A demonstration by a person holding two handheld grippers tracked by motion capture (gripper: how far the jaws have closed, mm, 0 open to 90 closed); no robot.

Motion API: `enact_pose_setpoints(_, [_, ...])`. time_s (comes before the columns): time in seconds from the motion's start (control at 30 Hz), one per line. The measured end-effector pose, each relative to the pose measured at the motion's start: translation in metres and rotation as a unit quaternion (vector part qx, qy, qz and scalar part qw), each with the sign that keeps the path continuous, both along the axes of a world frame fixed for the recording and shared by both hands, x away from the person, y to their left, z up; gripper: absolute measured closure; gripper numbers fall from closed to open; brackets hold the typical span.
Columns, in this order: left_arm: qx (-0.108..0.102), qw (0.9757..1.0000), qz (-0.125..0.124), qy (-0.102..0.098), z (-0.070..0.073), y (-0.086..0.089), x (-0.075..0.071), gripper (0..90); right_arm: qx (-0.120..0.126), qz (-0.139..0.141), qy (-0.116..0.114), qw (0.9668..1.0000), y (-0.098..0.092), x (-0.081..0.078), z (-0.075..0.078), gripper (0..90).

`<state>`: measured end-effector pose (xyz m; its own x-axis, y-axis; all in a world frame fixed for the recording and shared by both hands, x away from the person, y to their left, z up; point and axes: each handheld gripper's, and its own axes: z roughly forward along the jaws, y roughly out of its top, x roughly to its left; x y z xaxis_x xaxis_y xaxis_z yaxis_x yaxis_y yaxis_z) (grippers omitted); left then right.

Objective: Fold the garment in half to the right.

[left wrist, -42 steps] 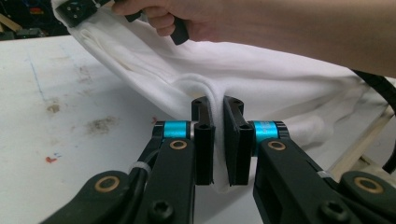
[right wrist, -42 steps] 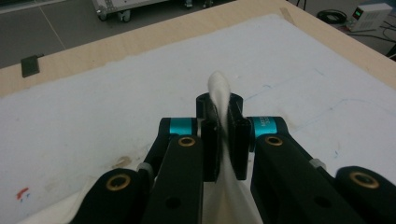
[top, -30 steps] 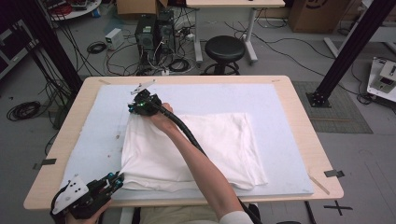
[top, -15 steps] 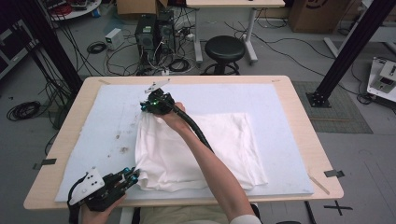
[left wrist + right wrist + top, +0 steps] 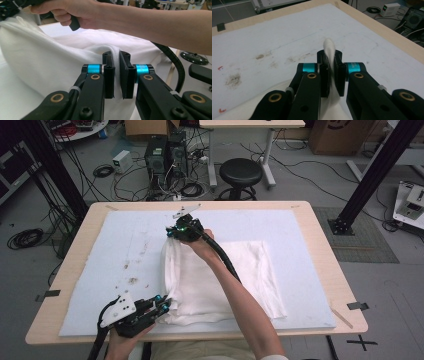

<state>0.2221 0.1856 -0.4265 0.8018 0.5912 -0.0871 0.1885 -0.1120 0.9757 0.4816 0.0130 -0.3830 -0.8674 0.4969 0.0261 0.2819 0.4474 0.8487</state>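
A white cloth (image 5: 220,275) lies on the pale blue mat (image 5: 115,245), its left side lifted and folded toward the right. My left gripper (image 5: 165,306) is at the near left corner of the cloth, shut on its edge; in the left gripper view the white cloth (image 5: 50,57) is pinched between the jaws of my left gripper (image 5: 117,56). My right gripper (image 5: 172,232) holds the far left corner, above the mat. In the right gripper view a tuft of the cloth (image 5: 329,47) sticks up between the shut jaws of my right gripper (image 5: 329,56).
The mat has brown stains (image 5: 131,270) left of the cloth. The wooden table edge (image 5: 200,337) runs along the near side. Beyond the table stand a black stool (image 5: 241,172), computer boxes (image 5: 165,155) and tangled cables on the floor.
Both grippers have moved to the right, dragging the cloth's left edge with them. The cloth's left part now folds over toward the middle.
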Motion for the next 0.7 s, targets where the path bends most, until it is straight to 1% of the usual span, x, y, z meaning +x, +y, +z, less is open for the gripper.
enact_pose_setpoints(0.03, [-0.001,1.0000,-0.005,0.001,0.000,-0.003,0.002,83.1,-0.001,-0.006,-0.002,1.0000,-0.008,0.000,0.000,87.2])
enact_pose_setpoints(0.17, [-0.002,0.9998,-0.021,0.007,-0.001,-0.014,0.009,83.1,-0.001,-0.014,-0.006,0.9999,-0.023,0.000,0.000,87.2])
enact_pose_setpoints(0.23, [0.001,0.9995,-0.030,0.009,-0.002,-0.021,0.014,83.1,0.001,-0.019,-0.006,0.9998,-0.031,0.001,0.000,87.2])
enact_pose_setpoints(0.3, [-0.002,0.9992,-0.038,0.014,-0.003,-0.027,0.019,83.1,0.000,-0.024,-0.006,0.9997,-0.038,0.001,-0.001,87.2])
enact_pose_setpoints(0.63, [0.007,0.9973,-0.071,0.018,-0.003,-0.055,0.036,83.1,0.004,-0.042,-0.005,0.9991,-0.064,0.002,-0.004,87.2])
enact_pose_setpoints(0.67, [0.007,0.9973,-0.071,0.018,-0.003,-0.055,0.036,83.1,0.004,-0.042,-0.005,0.9991,-0.064,0.002,-0.004,87.2])
enact_pose_setpoints(0.7, [0.008,0.9969,-0.076,0.018,-0.003,-0.061,0.038,83.1,0.004,-0.044,-0.007,0.9990,-0.067,0.001,-0.004,87.2])
